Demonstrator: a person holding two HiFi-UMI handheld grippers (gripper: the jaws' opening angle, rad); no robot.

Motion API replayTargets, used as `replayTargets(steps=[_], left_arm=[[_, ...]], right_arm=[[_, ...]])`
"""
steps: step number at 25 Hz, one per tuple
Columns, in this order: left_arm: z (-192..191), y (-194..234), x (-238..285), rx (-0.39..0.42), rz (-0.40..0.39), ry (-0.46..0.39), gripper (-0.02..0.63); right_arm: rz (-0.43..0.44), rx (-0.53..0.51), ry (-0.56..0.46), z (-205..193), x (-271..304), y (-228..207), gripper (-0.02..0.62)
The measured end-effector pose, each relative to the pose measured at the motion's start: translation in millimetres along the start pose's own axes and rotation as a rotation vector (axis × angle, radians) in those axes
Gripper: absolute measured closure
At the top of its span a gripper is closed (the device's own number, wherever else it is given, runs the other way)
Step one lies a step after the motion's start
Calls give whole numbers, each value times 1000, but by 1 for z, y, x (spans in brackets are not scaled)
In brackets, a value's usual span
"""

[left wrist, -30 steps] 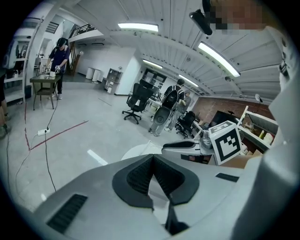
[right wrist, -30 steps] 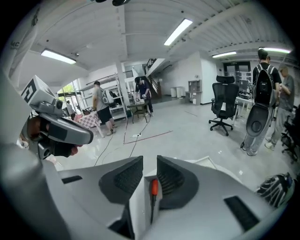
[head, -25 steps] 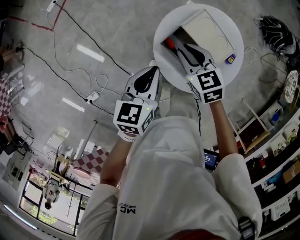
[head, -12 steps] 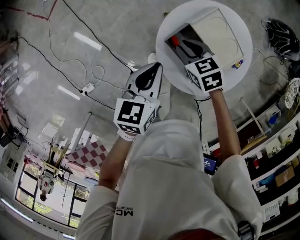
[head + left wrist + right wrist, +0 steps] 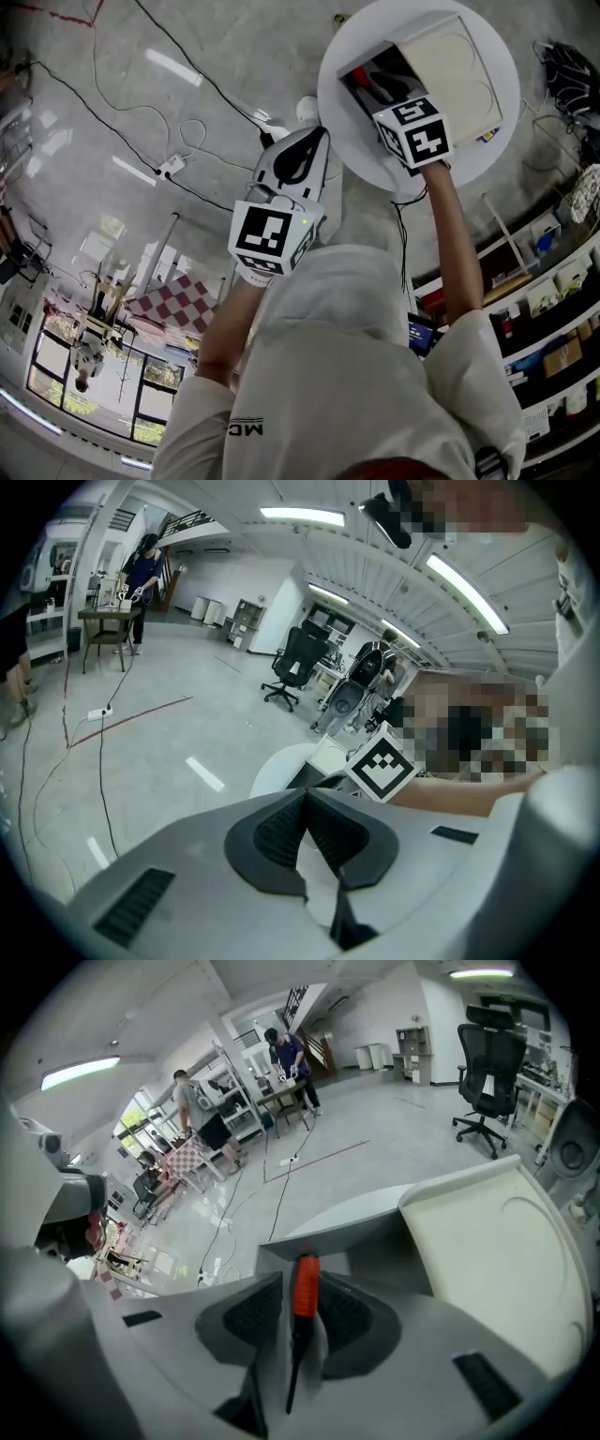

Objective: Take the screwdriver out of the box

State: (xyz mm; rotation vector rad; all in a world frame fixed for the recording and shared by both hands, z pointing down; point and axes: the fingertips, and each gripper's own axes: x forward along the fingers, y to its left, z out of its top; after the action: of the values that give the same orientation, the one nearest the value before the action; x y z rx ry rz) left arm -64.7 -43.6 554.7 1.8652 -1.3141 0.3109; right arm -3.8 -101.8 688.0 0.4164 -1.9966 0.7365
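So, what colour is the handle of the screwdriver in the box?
Orange-red. The screwdriver shows best in the right gripper view.

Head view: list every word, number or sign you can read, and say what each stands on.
"MC", upside down, on the person's white shirt.
Black square markers on the near white cube and far white cube: patterns, no letters.
Labels on shelved goods: too small to read.
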Motion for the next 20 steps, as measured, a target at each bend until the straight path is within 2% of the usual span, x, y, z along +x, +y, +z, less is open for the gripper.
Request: replayTargets(steps=[9,18,20], left_arm=[[-16,6,-5,-18,13,19,595],[-21,5,-8,-16,11,19,595],[-21,4,-9,-15,9,18,595]], right_arm=[[17,23,61,-10,23,-3,419],[-30,-31,118,-15,32,-8,415],[-27,-47,142,-16,34,-6,434]])
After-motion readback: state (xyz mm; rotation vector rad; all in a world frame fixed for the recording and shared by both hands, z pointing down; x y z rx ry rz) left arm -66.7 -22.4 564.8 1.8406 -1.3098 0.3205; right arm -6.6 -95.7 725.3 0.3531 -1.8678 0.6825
